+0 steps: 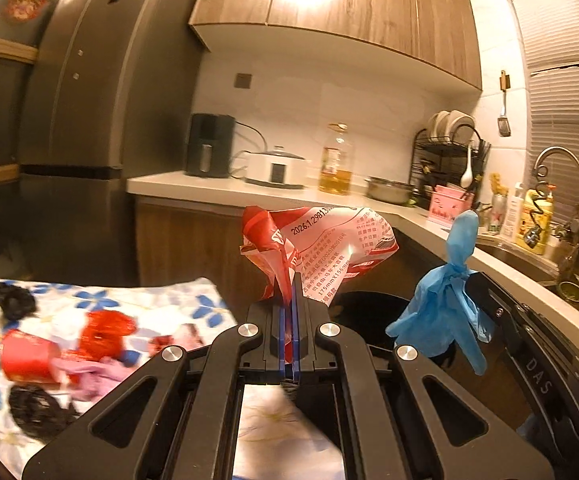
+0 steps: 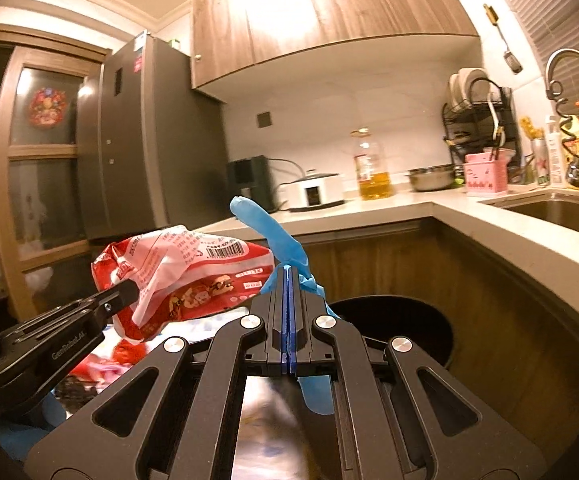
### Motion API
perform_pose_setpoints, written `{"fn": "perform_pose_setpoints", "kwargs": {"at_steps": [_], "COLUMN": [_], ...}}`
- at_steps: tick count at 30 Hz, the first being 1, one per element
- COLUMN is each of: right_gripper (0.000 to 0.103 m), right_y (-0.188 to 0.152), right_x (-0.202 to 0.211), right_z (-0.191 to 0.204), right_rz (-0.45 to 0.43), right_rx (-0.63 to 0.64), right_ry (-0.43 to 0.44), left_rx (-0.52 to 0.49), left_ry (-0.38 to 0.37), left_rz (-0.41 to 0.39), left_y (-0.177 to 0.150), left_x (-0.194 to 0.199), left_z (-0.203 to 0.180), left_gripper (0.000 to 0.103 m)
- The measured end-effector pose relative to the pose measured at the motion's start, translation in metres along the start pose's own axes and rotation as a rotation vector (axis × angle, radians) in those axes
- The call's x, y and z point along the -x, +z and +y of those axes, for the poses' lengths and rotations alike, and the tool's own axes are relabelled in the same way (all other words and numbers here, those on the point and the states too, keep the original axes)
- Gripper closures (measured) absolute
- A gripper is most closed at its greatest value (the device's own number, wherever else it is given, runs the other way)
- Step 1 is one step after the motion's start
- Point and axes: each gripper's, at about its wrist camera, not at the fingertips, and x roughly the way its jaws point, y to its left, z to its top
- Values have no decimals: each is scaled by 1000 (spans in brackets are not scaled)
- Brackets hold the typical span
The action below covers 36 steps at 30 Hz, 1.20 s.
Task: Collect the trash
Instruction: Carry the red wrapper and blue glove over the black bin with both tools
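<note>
In the left wrist view, at nine o'clock, a tabletop under a white cloth with blue flowers point(image 1: 205, 292) carries scattered litter: a crumpled black plastic wad point(image 1: 12, 300), a red paper cup lying on its side point(image 1: 29, 360), a pink crumpled rag point(image 1: 89, 372) and a second black plastic wad point(image 1: 35, 408) toward eight o'clock. At the centre the left gripper point(image 1: 288, 300) has its jaws pressed together on the twisted neck of a crumpled red-and-white printed plastic wrapper point(image 1: 321, 244), which fans out above them toward twelve o'clock. Beyond it, at about five o'clock from the wrapper, lies the rim of a round black trash bin point(image 1: 369, 304). At three o'clock a knotted blue rubber glove point(image 1: 449, 296) hangs from the right gripper point(image 1: 475, 280), which enters from the right edge.

In the right wrist view the left gripper point(image 2: 129, 290) comes in from nine o'clock, holding the wrapper point(image 2: 185, 276) up beside the glove. At the centre the right gripper point(image 2: 288, 276) has its jaws shut on the glove point(image 2: 265, 224), whose stuffed finger points to eleven o'clock. The trash bin point(image 2: 429, 320) sits open at four o'clock, below the curved pale kitchen counter point(image 2: 489, 224).
</note>
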Motion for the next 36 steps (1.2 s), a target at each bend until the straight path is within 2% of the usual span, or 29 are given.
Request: {"fn": "perform_pose_setpoints", "kwargs": {"at_steps": [18, 31, 36], "right_gripper": [102, 102, 102], "right_y": [-20, -33, -38], "right_x": [-37, -53, -59], "right_z": [-44, -57, -63], "right_rz": [57, 105, 134], "right_rx": [5, 5, -4], "right_ry": [-76, -85, -85], "left_rx": [7, 7, 13], "left_ry": [-192, -222, -235], "left_rz": [89, 148, 167], "left_y": [-32, -51, -55], "left_x": [-65, -90, -95], "left_z": [-36, -44, -45], "left_gripper": [101, 100, 91]}}
